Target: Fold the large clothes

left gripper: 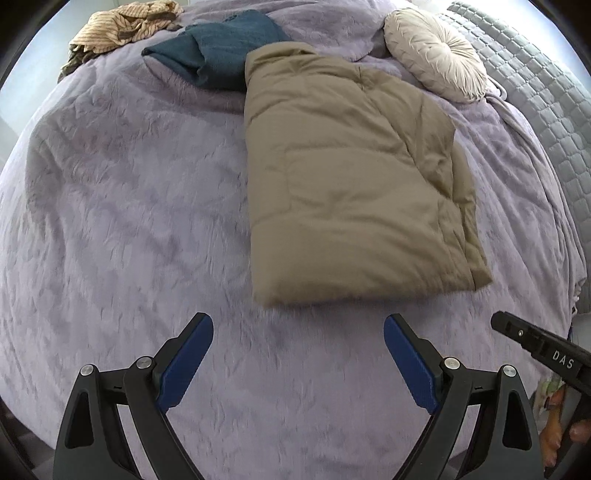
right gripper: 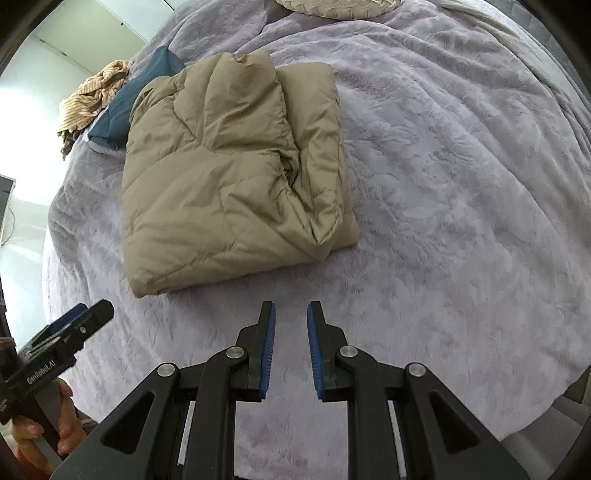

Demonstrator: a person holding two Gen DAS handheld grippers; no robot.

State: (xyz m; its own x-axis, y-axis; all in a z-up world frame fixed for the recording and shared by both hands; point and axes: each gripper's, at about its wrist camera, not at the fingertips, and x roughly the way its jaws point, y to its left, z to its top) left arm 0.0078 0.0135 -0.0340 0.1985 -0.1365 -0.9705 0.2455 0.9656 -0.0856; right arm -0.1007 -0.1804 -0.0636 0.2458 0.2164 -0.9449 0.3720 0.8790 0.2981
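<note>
Tan, puffy and quilted, the padded jacket (left gripper: 354,177) lies folded into a thick oblong on the bed (left gripper: 129,221), right of centre in the left wrist view and left of centre in the right wrist view. Its stitched channels trap soft filling, so the folds stay rounded rather than creased, and one side, towards the right of the bundle in the right wrist view, bunches into a deep pleat where layers overlap. Judging from that compact shape, this garment looks about finished.

Lilac plush covers the bed, its nap brushed into swirls. It gives a broad, soft surface for spreading big garments.

Both claws hang above bare plush at the lower edge of each frame, close to the jacket's near edge but apart from it, gripping nothing. The left claw (left gripper: 298,345) stands wide, its blue ribbed pads far apart. The right claw (right gripper: 291,334) is narrow, with only a slim gap between its pads and no cloth in it. Each tool shows at the edge of the other's view, and a hand (right gripper: 55,421) grips the left tool's handle at lower left in the right wrist view.

Behind the jacket a dark teal garment (left gripper: 221,51) lies loosely heaped, touching its far end, and a striped beige garment (left gripper: 122,26) sits crumpled at upper left, probably waiting its turn. A round pleated cushion (left gripper: 436,51), pale and velvety, rests at upper right.
</note>
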